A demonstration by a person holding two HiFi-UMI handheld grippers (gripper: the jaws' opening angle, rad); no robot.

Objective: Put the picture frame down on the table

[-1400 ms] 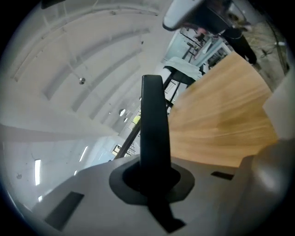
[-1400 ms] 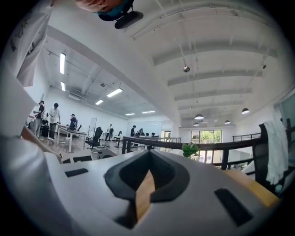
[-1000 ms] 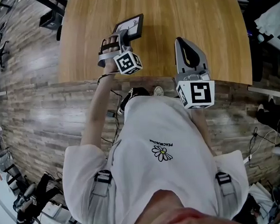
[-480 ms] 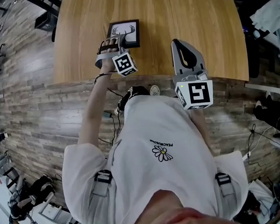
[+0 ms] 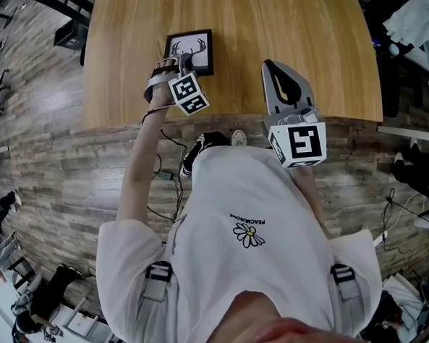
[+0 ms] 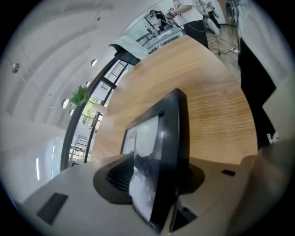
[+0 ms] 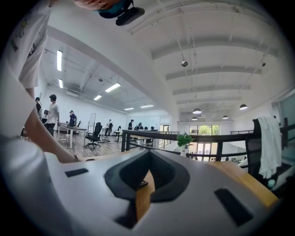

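The picture frame is black with a white antler drawing that faces up in the head view. It lies low over the near left part of the wooden table. I cannot tell whether it touches the wood. My left gripper is shut on the frame's near edge. In the left gripper view the frame stands edge-on between the jaws of the left gripper. My right gripper hovers over the table's near edge to the right, shut and holding nothing. In the right gripper view the tips of the right gripper meet.
The table's near edge runs just behind both grippers. Wood plank floor lies below it. A shoe shows under the table. Dark furniture stands at far left. A white garment hangs on a chair at the right.
The frame has gone from tilted to facing up, and my left gripper has carried it a little further onto the table. The right gripper has stayed put.
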